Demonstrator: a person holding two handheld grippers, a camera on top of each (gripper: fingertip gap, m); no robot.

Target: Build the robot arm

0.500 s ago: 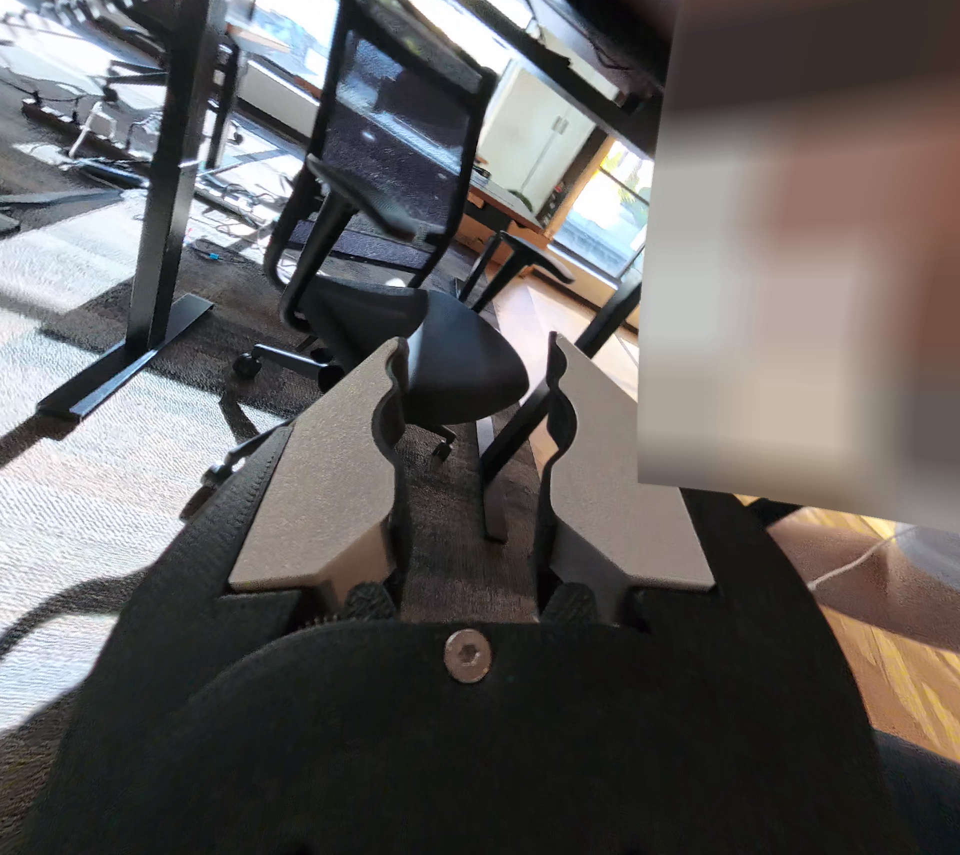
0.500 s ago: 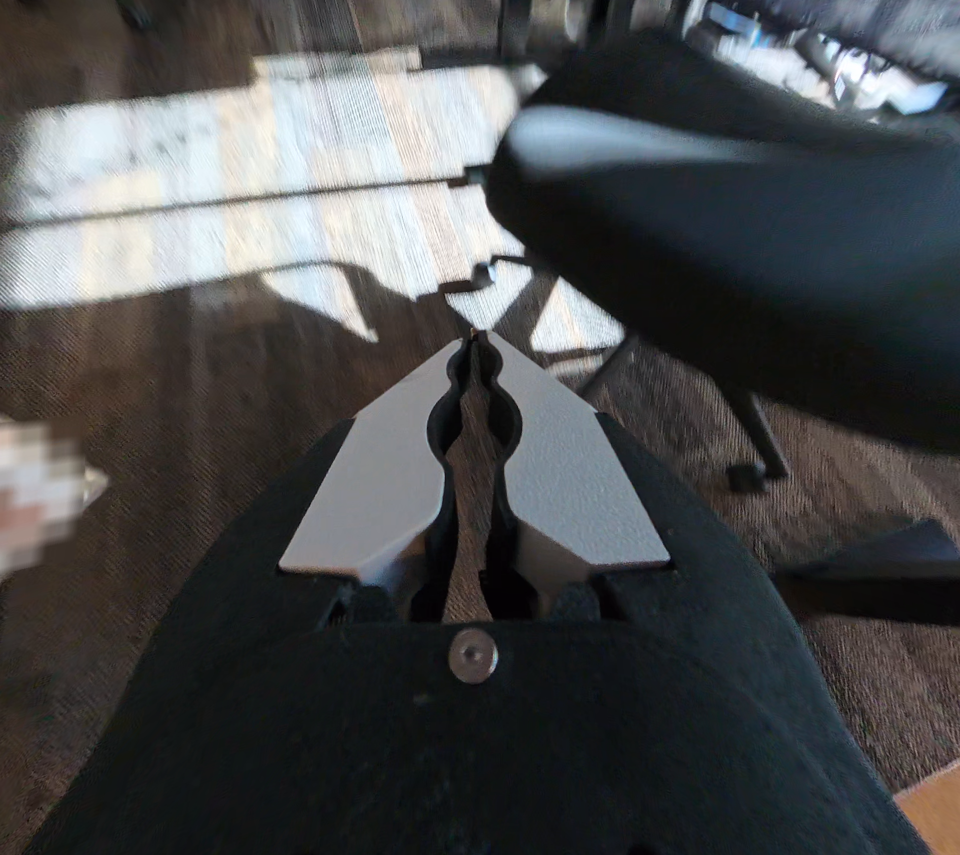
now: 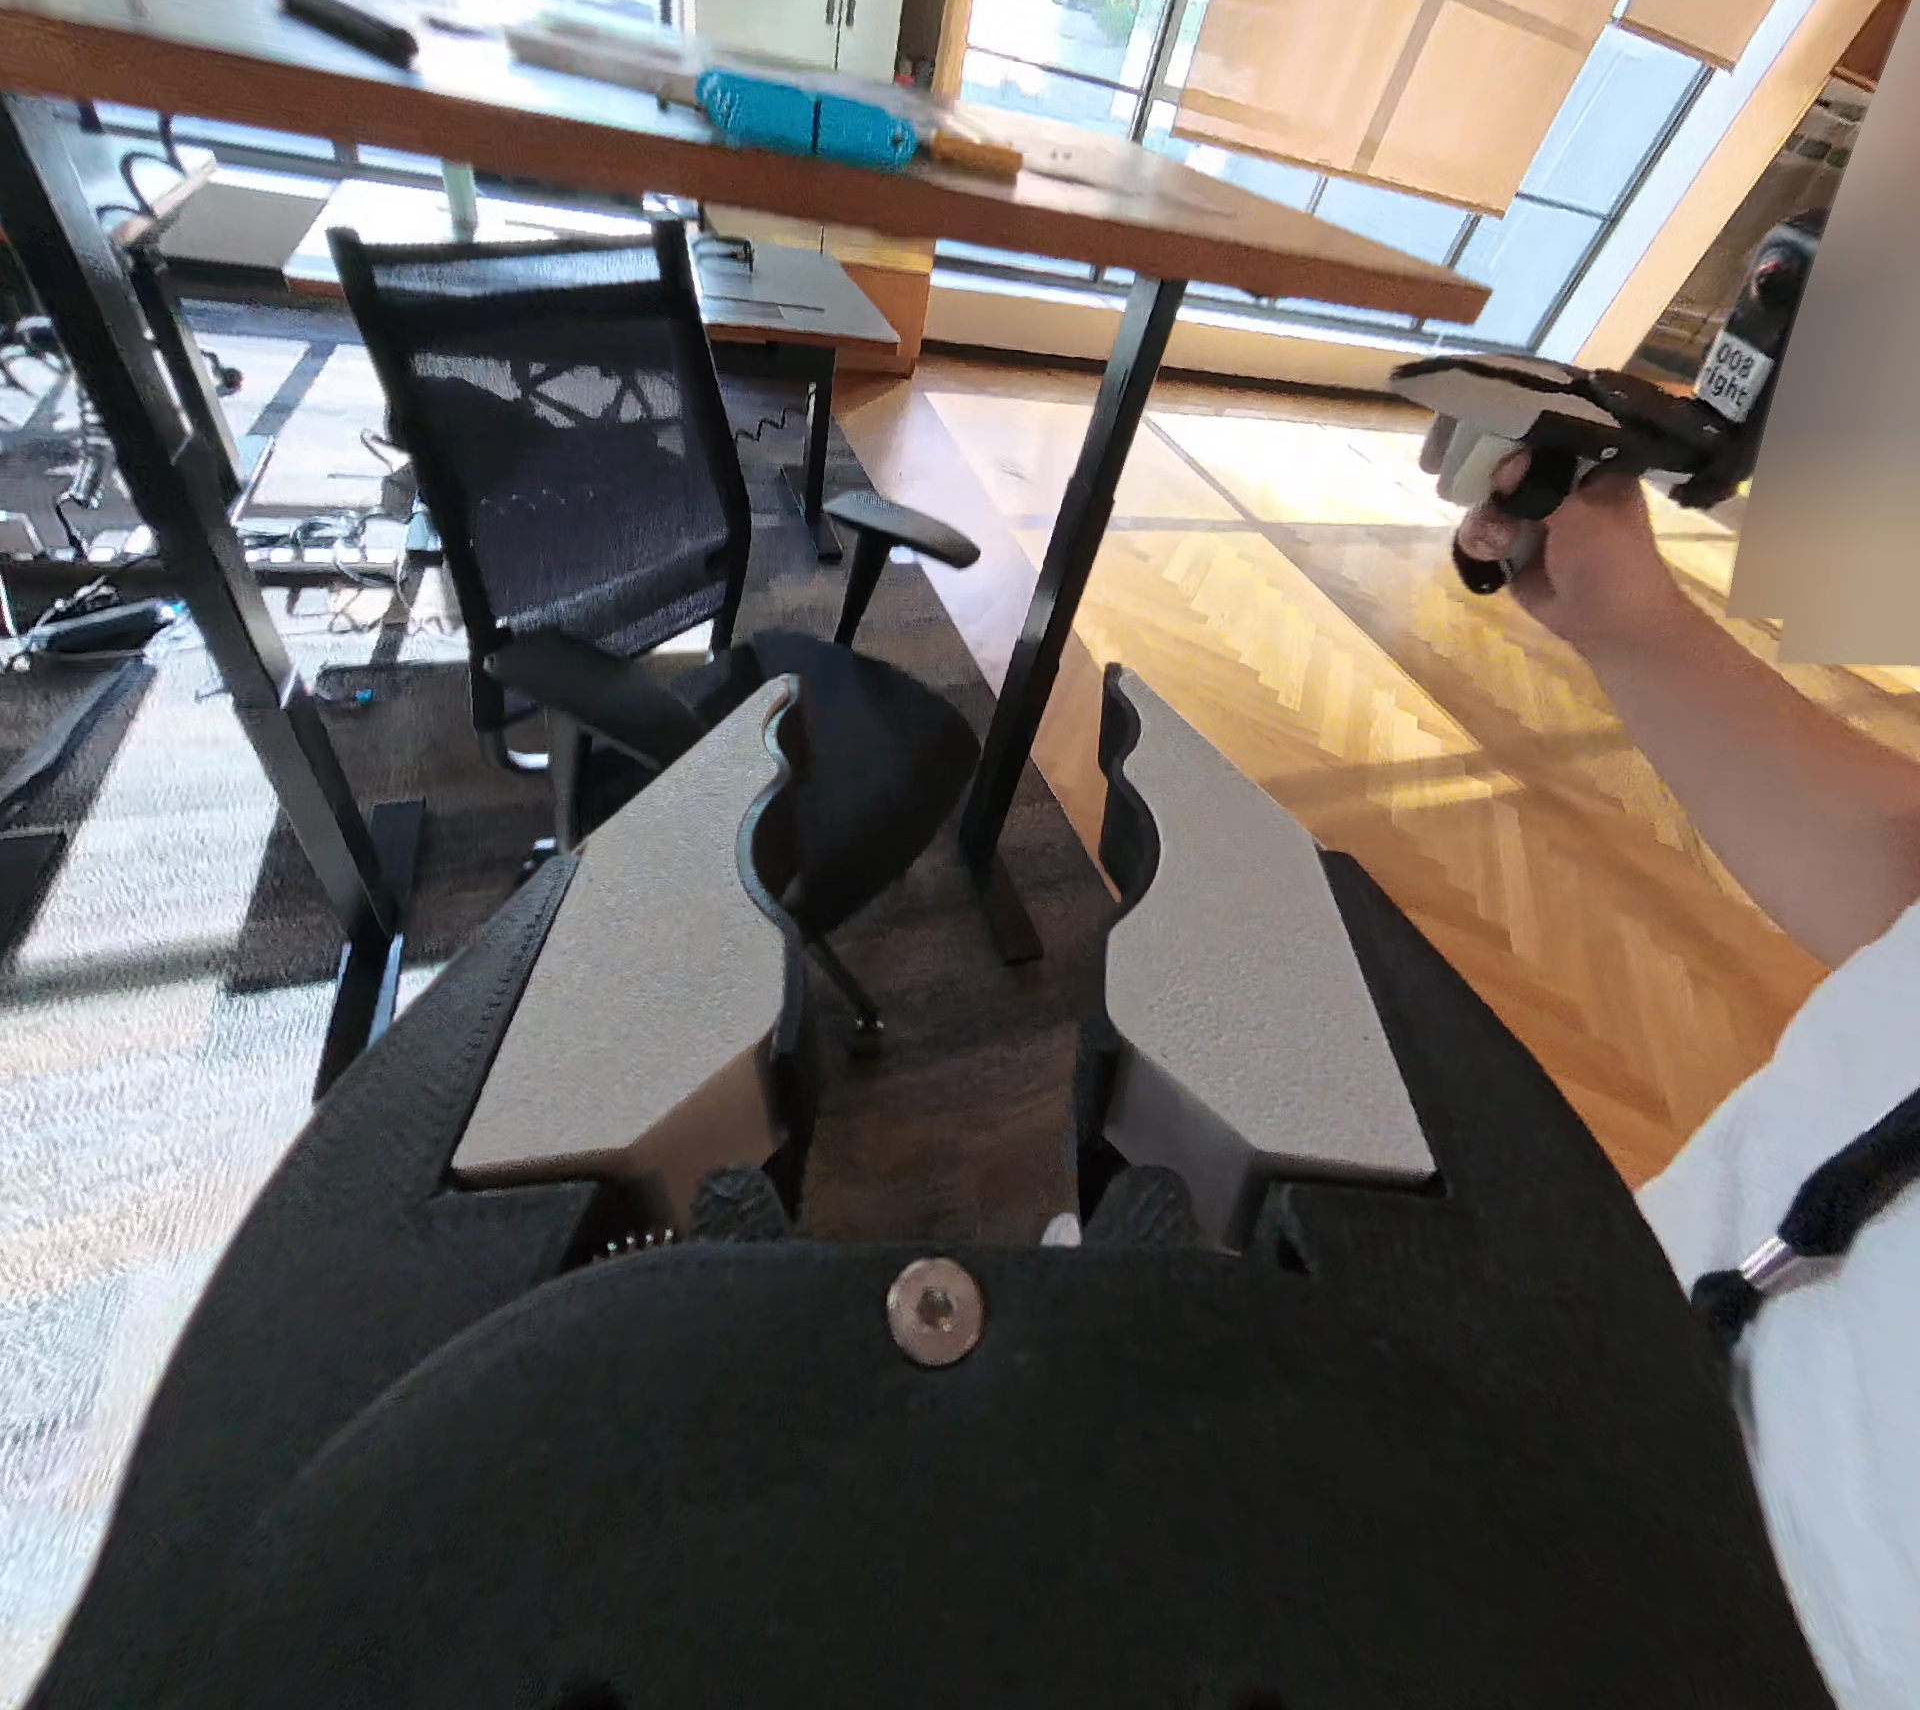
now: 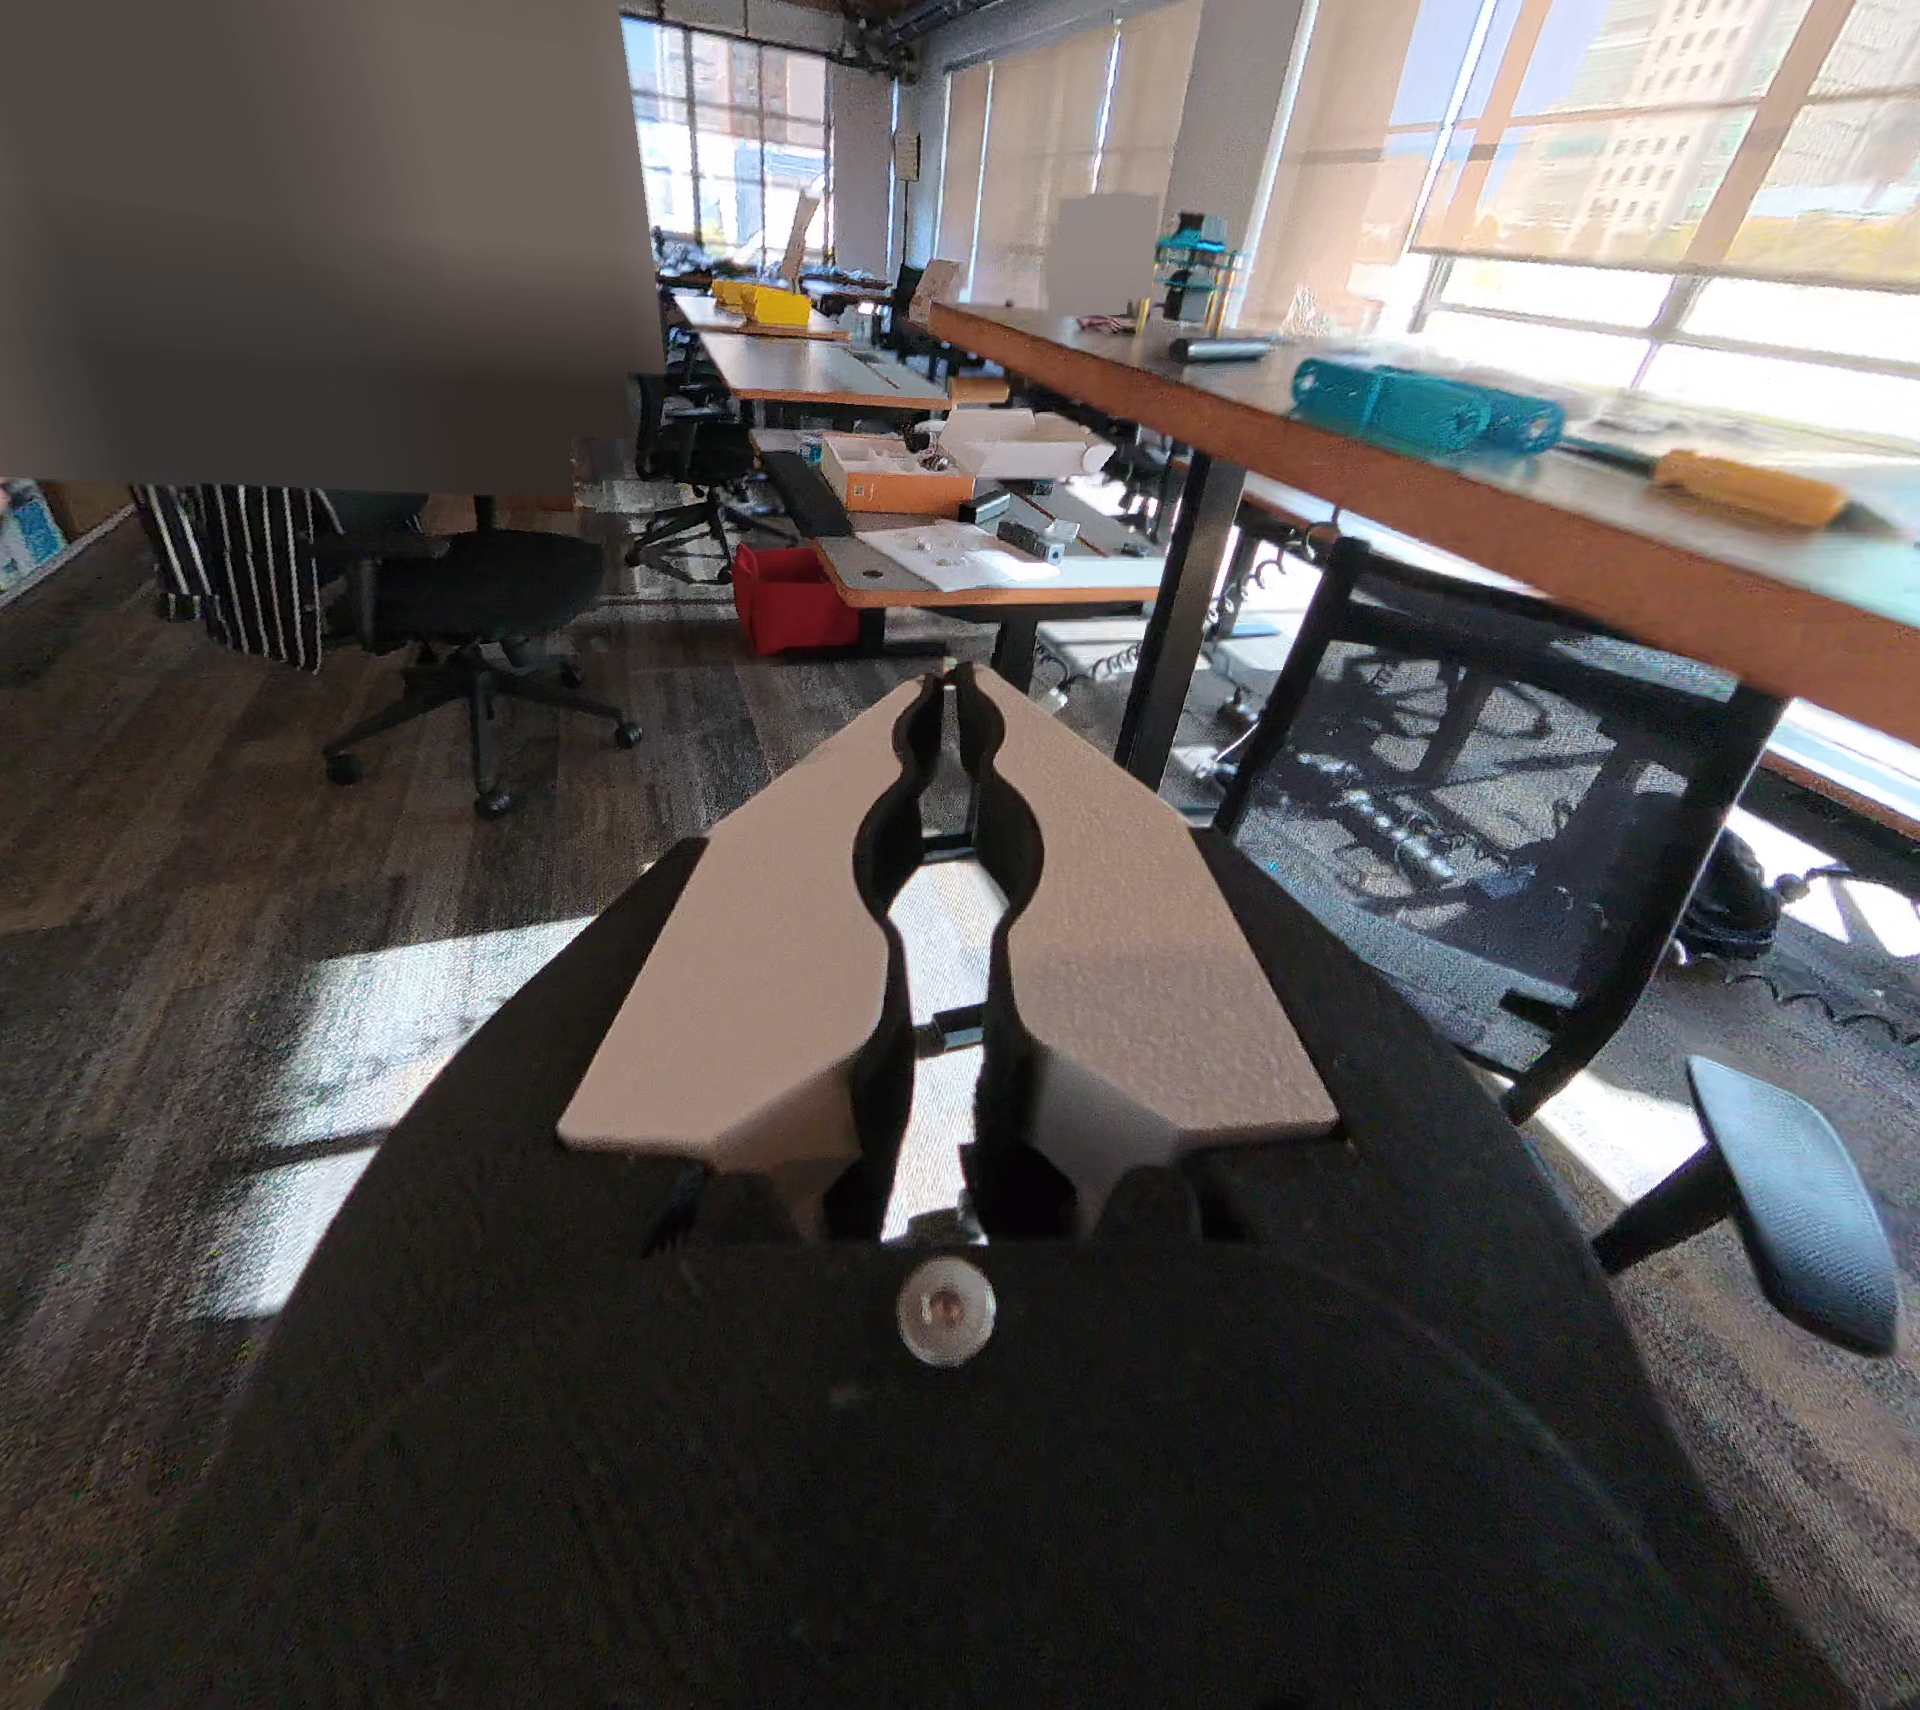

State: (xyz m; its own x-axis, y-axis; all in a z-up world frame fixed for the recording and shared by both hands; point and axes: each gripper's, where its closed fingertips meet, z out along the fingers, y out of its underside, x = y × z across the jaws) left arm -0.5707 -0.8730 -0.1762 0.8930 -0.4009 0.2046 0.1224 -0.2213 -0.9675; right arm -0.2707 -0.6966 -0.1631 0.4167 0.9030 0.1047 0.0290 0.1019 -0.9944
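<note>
Two grippers are up in the air, both empty. The left gripper (image 3: 951, 704) has its two pale, grainy fingers spread well apart, wavy inner edges facing each other, nothing between them. Through the gap, mid-frame, shows one black office chair (image 3: 582, 465) with a mesh back and a rounded seat, tucked under a long wooden table (image 3: 1195, 206) on black metal legs. On the tabletop, upper middle of the frame, lie one ribbed blue cylinder-like piece (image 3: 805, 112) and one dark stick-shaped thing (image 3: 338, 13), blurred. At the right edge a bare hand (image 3: 1590, 548) holds the right gripper (image 4: 951, 678), whose fingertips meet at the front, so it is closed on nothing. In the right wrist view the same table runs along the right side, and a yellow tool handle (image 4: 1745, 486) lies just beside the blue piece. At centre left stands a second office chair (image 4: 468, 600), and a red bin (image 4: 795, 595) sits on the dark plank floor near the middle of the frame.
</note>
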